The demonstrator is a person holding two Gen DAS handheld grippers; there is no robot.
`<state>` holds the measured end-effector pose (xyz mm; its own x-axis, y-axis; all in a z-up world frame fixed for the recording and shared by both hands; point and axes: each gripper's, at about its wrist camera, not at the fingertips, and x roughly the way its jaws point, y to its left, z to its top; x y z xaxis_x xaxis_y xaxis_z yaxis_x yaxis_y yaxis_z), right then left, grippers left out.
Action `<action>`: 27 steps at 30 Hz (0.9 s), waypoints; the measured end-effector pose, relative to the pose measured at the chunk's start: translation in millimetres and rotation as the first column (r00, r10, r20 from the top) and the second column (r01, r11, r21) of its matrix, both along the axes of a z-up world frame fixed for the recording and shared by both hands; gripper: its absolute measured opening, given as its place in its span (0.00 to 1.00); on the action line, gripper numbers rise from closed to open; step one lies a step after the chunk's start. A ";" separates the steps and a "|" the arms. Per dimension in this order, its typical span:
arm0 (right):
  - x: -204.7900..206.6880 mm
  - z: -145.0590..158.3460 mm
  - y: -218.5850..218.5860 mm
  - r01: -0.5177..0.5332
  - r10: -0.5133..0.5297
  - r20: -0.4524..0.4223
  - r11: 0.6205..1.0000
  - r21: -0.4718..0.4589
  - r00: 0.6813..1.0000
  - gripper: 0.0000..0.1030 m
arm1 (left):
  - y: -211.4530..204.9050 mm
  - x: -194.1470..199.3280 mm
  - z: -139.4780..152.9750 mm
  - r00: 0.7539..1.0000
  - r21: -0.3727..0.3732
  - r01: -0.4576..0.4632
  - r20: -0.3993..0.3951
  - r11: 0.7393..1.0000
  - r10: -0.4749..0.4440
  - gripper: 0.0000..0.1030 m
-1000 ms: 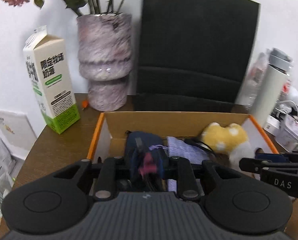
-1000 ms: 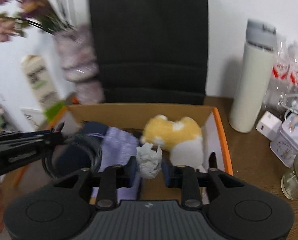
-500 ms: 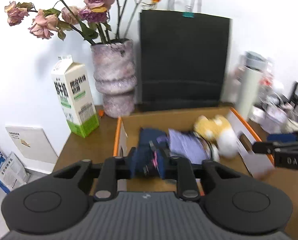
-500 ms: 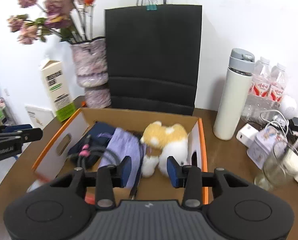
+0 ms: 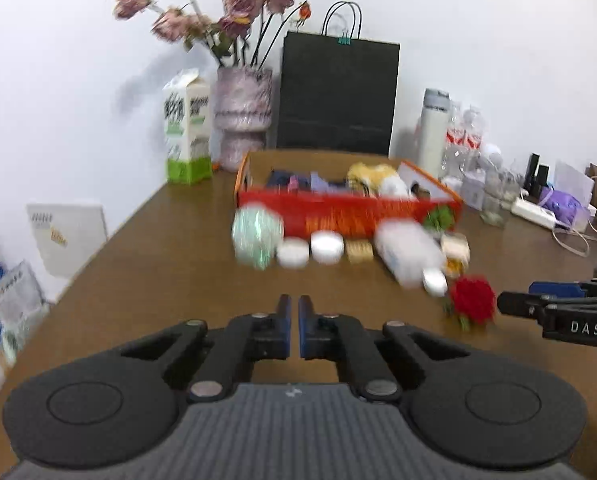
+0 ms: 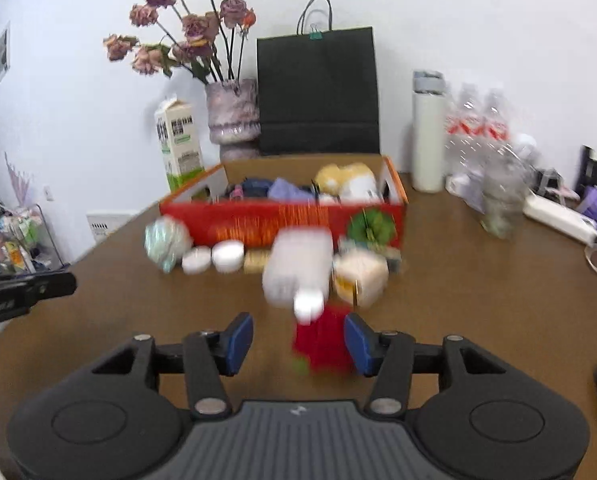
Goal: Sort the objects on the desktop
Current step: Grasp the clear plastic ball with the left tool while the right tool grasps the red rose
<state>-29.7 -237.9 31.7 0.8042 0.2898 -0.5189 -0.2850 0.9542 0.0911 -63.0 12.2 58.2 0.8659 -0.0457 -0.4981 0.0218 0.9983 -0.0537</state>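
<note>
An orange cardboard box point(image 5: 346, 210) point(image 6: 282, 220) stands mid-table, holding a dark pouch, purple cloth and a yellow plush toy. In front of it lie a pale green ball point(image 5: 256, 236), two white jars point(image 5: 292, 253), a white bottle point(image 6: 298, 268) and a beige pack point(image 6: 360, 276). A red rose point(image 6: 322, 344) point(image 5: 472, 300) lies nearest. My right gripper point(image 6: 298, 326) has its jaws opening, with the rose between the fingers and not pressed. My left gripper point(image 5: 292, 316) is shut and empty over bare table, well short of the row.
Behind the box stand a milk carton point(image 5: 186, 136), a flower vase point(image 5: 242, 120), a black paper bag point(image 5: 336, 100) and a white flask point(image 5: 432, 132). Water bottles, a glass point(image 6: 502, 204) and a power strip point(image 6: 558, 214) crowd the right side. The table's left edge is close.
Both grippers pulled back from over the box toward the table's near side. The left let go of the dark item and shut. The right released a white crumpled piece and opened wider.
</note>
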 end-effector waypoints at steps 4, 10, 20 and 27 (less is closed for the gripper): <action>-52.1 -20.3 1.5 0.005 -0.005 -0.007 1.000 -0.019 1.000 0.47 | -3.9 -40.6 -24.6 0.998 0.059 -0.032 -0.047 0.998 0.035 0.01; -99.8 -25.9 7.2 -0.024 0.025 0.022 0.998 -0.051 0.999 0.49 | -14.5 -74.9 -18.6 1.000 0.101 0.027 0.008 0.995 -0.028 0.17; -72.6 -28.0 5.7 0.033 -0.028 0.060 0.997 -0.071 0.998 0.87 | -14.6 -57.5 -20.3 0.997 0.053 0.017 0.073 0.998 -0.020 1.00; -6.4 -27.9 6.3 0.067 -0.064 0.042 0.995 -0.074 0.997 0.88 | 9.7 15.2 -15.4 0.993 0.018 -0.048 0.110 0.999 0.046 1.00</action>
<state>-36.1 -231.7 3.9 0.8404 0.1966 -0.5051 -0.2232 0.9747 0.0079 -47.8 21.9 42.8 0.9164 0.0054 -0.4003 -0.0203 0.9992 -0.0332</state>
